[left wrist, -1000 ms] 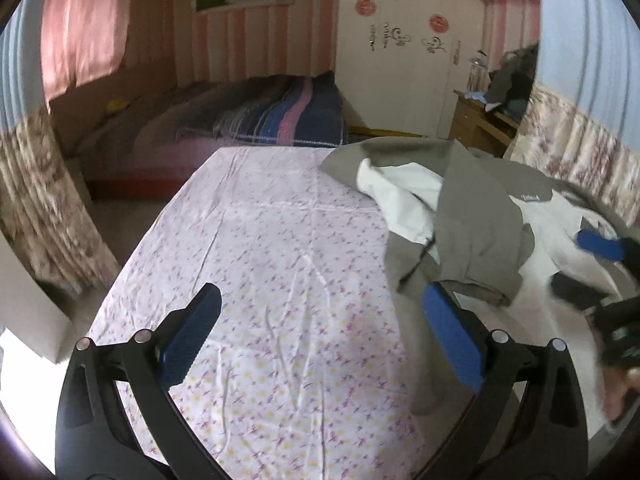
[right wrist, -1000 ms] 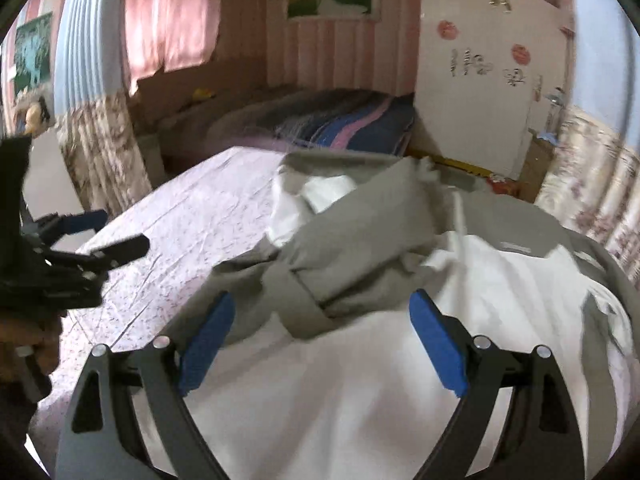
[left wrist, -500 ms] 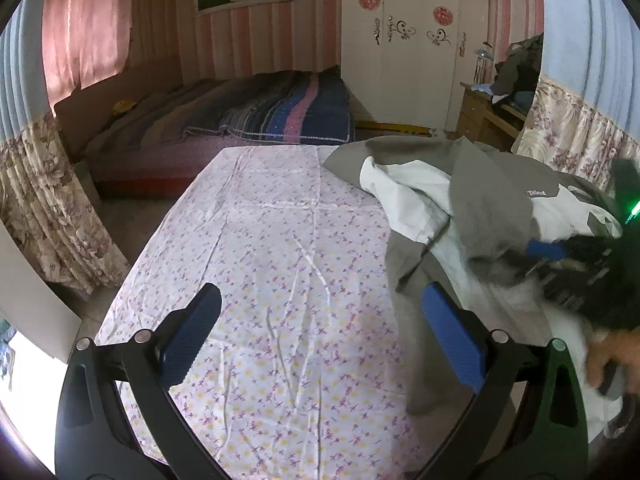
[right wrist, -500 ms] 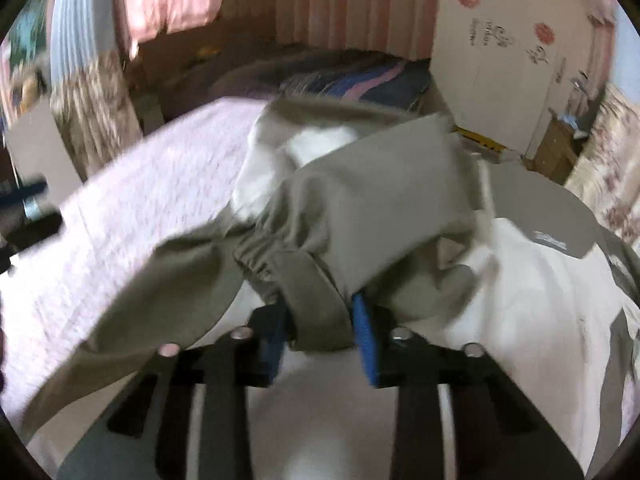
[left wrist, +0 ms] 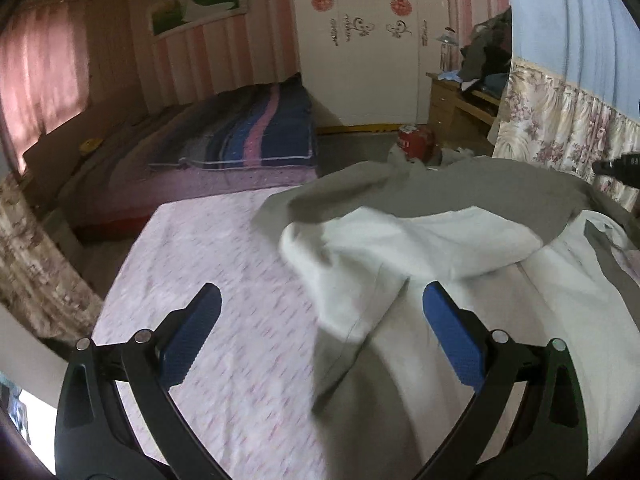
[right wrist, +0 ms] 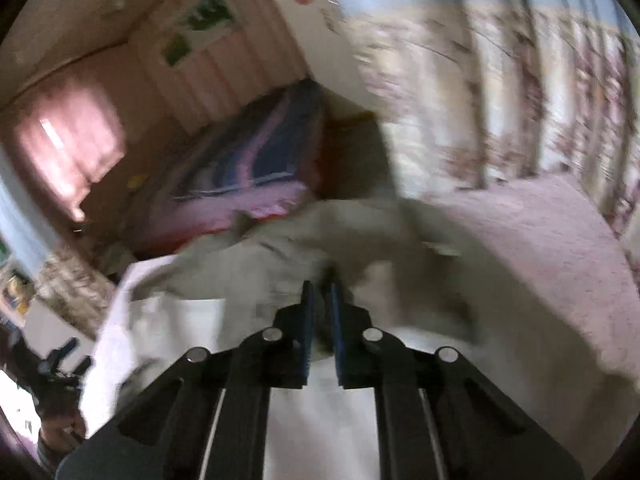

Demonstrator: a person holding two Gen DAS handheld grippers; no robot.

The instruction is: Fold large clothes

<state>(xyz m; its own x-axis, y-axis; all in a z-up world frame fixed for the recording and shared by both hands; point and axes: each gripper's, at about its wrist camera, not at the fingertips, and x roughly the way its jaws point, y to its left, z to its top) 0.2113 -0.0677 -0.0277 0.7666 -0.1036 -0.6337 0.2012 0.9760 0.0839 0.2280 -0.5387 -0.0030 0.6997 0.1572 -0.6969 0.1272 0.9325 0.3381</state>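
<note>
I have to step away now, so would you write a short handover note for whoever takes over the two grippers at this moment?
Right gripper: shut on a bunch of the grey part of the jacket; the view is blurred, so I cannot tell which part of it is pinched.
Left gripper: open, holding nothing, poised over the jacket's near white edge where it meets the floral sheet.
Things: the grey-and-white jacket lies crumpled on the right half of the sheet-covered table.
Done: one grip taken; no neat fold shows yet.
Left: probably spread the jacket flat, take a second hold with the left gripper, then fold it.
</note>
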